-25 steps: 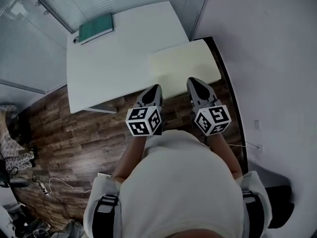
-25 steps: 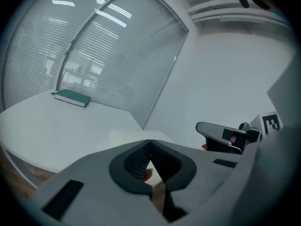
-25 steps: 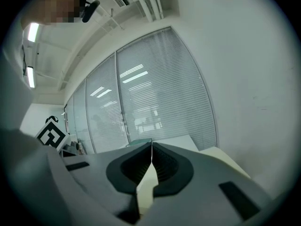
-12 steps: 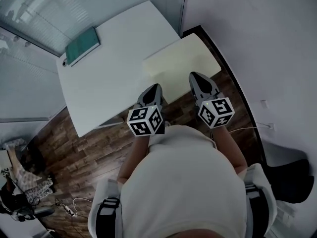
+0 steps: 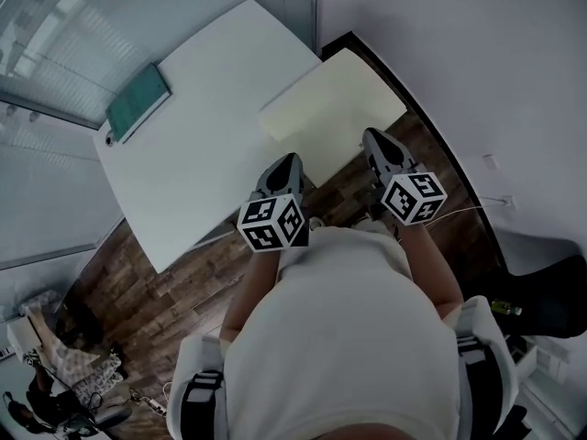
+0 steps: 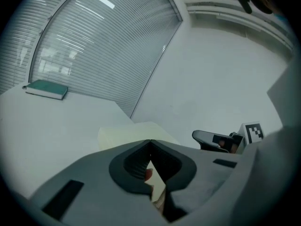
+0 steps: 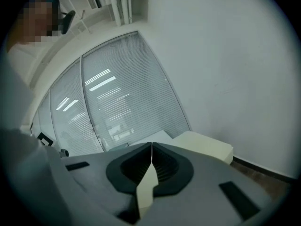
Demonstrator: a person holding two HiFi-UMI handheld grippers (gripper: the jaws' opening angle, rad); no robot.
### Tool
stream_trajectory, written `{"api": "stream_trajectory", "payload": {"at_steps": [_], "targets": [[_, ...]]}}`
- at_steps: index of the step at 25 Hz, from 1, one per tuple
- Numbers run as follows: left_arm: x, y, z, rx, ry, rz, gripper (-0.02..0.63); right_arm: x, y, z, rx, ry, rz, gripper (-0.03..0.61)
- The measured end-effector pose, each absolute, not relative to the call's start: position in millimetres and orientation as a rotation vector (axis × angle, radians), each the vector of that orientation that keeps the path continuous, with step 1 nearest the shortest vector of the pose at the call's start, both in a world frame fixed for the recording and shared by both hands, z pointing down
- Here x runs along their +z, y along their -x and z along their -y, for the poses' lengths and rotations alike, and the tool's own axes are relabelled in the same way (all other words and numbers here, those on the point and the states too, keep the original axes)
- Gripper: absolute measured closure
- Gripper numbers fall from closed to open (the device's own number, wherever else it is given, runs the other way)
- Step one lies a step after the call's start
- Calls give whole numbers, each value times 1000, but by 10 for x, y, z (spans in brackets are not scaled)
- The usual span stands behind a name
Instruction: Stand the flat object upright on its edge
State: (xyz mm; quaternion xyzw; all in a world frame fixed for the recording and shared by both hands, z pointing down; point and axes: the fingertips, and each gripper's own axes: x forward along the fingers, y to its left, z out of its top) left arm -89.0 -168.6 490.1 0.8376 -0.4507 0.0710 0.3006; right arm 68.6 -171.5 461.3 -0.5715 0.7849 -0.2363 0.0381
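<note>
The person's white-clad torso [image 5: 339, 337] fills the lower half of the head view and covers both hands; only a strip of each forearm shows behind the marker cubes. The green book [image 5: 138, 104] lies flat at the far left corner of the white table [image 5: 211, 154]. It is too small there for anything on its cover to be read, and in the left gripper view it is a thin dark slab in front of the window blinds [image 6: 94, 46]. A pale cream block [image 5: 335, 94] adjoins the table's right side, but I cannot tell whether it is a separate low table or something resting there. The table's legs are out of sight, and the wood floor [image 5: 165, 273] shows only around its near edge. The left gripper [image 5: 286, 161] is held over the table's near edge, pointing slightly downward. Its jaws are clenched tip to tip with nothing between them, and a fingertip shows through the opening behind them. The right gripper [image 5: 374, 137] sits beside it, near the cream block's near edge, with its jaws likewise pressed together and empty. Both are well apart from the book.
</note>
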Motion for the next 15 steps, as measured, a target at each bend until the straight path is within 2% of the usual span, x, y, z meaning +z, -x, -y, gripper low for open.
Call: {"api": "stream_trajectory", "payload": {"at_steps": [15], "targets": [[5088, 870, 1620, 206, -2178, 1207, 594, 5160, -989, 1664, -991, 1702, -2182, 558]]}}
